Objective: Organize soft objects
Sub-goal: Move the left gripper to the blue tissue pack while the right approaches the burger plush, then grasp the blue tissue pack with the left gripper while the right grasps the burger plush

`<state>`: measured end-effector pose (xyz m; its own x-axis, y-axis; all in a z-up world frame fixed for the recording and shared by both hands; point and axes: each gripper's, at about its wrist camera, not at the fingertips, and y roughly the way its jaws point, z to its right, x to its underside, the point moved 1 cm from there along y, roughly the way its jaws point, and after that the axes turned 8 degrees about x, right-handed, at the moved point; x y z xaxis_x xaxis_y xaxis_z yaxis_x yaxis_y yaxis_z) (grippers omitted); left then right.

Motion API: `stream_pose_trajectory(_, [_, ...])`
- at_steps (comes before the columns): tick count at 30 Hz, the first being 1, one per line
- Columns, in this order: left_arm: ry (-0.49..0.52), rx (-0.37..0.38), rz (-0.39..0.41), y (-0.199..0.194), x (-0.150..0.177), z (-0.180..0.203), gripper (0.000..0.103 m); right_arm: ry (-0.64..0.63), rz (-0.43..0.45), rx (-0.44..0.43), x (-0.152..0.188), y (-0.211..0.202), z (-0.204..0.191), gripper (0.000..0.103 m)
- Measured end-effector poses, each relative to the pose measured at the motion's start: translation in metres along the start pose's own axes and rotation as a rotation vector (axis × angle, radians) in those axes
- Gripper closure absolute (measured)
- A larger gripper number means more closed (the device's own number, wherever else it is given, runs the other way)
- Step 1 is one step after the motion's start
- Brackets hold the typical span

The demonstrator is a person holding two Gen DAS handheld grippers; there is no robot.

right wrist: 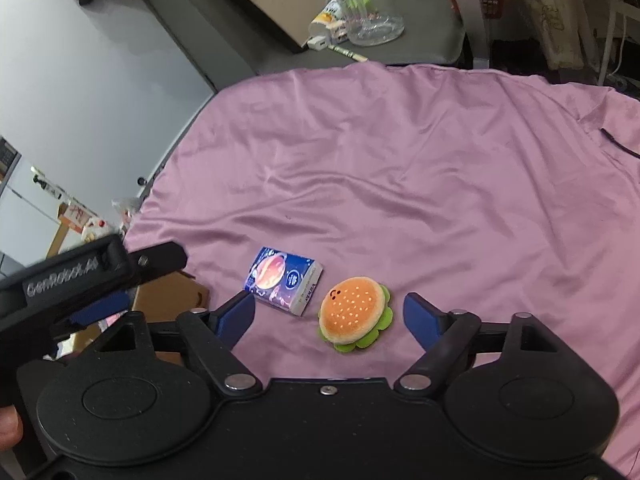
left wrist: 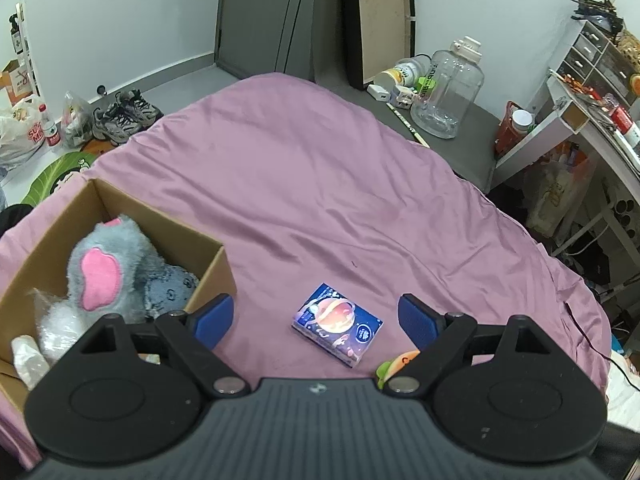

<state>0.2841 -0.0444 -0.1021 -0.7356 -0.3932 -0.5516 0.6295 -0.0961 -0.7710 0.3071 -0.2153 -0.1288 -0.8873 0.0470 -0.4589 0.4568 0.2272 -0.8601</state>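
Light: even, soft indoor brightness in both views; source not visible.
Shadows: faint, short ones under the tissue pack [left wrist: 338, 324] and burger plush [right wrist: 354, 314].
Sheen: pale highlights along folds of the purple sheet [left wrist: 320, 184].
Distortion: strong fisheye bending at edges, dark corners.
Blur: left gripper [right wrist: 80, 280] smeared at left of the right wrist view; centres sharp.

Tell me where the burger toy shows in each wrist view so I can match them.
Left wrist: burger toy at bottom right, mostly hidden behind the gripper's arm.
Right wrist: burger toy low centre, in full view on the pink sheet.
Shared landmark: tissue pack, just left of the toy.
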Motion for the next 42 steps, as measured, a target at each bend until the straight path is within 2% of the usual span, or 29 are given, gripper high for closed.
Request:
stream_pose_trajectory(15, [-0.062, -0.023, -0.067, 0.049, 0.005, 0.011, 0.015, -0.023, -0.119, 0.045, -0.002, 0.062, 0.003, 0.04])
stream_pose_trajectory(19, [-0.069, -0.027, -0.084, 0.061, 0.006, 0.013, 0.015, -0.049, -0.16, 0.042, 0.001, 0.075, 0.002, 0.062])
stream_pose_trajectory(23, [-0.071, -0.033, -0.1, 0.073, 0.008, 0.015, 0.015, -0.052, -0.156, 0.036, 0.0, 0.078, 0.005, 0.069])
stream_pose_trajectory(33, [-0.058, -0.073, -0.144, 0.107, 0.011, 0.02, 0.015, 0.032, -0.119, 0.032, -0.01, 0.076, 0.028, 0.07])
stream_pose_trajectory(42, [-0.05, -0.151, -0.203, 0.129, 0.02, 0.016, 0.015, 0.04, -0.104, 0.052, -0.012, 0.075, 0.034, 0.07])
